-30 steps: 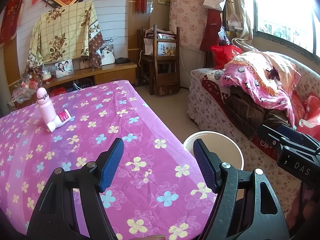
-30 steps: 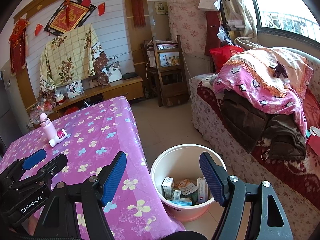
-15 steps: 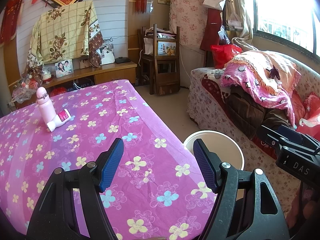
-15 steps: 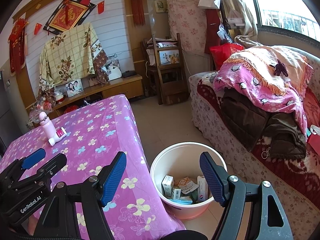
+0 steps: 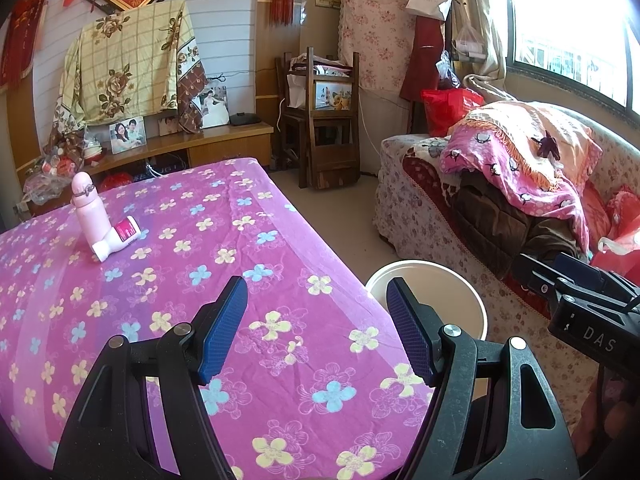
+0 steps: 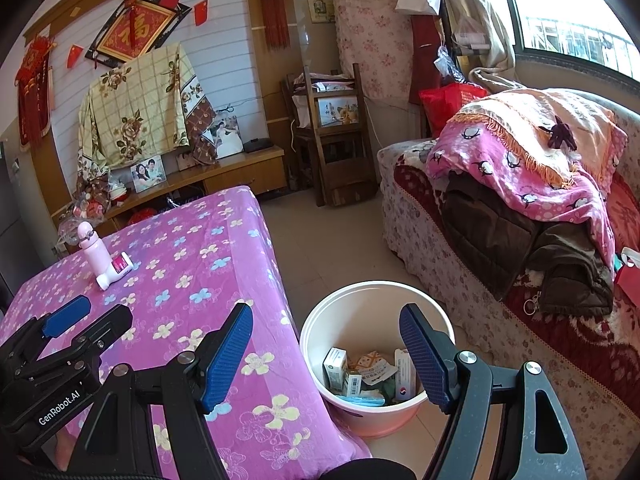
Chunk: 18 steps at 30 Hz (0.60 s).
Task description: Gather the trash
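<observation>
We hold both grippers over the near edge of the flowered table [image 5: 168, 248]. Our left gripper [image 5: 316, 320] has its jaws apart with nothing between them, and so does our right gripper [image 6: 326, 354]. The white bin [image 6: 360, 296] stands on the floor at the table's three o'clock, with the trash [image 6: 368, 376], small boxes and wrappers, lying inside. At eleven o'clock on the table a pink bottle [image 5: 86, 208] stands touching a tipped white tube [image 5: 118, 238].
</observation>
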Motion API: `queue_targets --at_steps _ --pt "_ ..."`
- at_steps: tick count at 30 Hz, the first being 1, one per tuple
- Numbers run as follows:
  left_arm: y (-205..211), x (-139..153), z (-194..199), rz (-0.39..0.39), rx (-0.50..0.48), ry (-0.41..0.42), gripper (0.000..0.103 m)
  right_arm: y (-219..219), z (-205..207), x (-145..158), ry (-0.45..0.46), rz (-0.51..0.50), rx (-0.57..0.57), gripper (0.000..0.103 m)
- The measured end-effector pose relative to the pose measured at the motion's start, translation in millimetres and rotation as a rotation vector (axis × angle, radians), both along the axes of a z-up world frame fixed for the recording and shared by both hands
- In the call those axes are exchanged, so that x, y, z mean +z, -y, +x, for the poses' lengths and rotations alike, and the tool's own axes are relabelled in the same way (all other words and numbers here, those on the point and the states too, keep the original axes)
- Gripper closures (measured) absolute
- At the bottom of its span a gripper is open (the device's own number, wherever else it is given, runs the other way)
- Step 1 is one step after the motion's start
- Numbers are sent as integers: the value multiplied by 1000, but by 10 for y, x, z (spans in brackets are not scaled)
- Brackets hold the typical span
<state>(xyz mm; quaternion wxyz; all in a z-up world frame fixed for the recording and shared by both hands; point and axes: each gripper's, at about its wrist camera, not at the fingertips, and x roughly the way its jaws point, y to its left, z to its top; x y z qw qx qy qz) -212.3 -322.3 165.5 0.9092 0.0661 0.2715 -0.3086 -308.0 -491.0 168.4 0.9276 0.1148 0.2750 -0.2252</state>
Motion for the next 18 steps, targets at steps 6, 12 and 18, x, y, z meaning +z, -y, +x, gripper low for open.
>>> queue_targets --at_steps 6,12,18 --pt "-3 -61 -7 2 -3 -4 32 -16 -6 -43 -1 -1 -3 29" --pt "52 -120 -13 4 -12 -20 32 -30 11 -55 -11 5 -5 29" --pt "-1 -167 62 -10 -5 -50 32 -72 65 -83 -29 4 0 29"
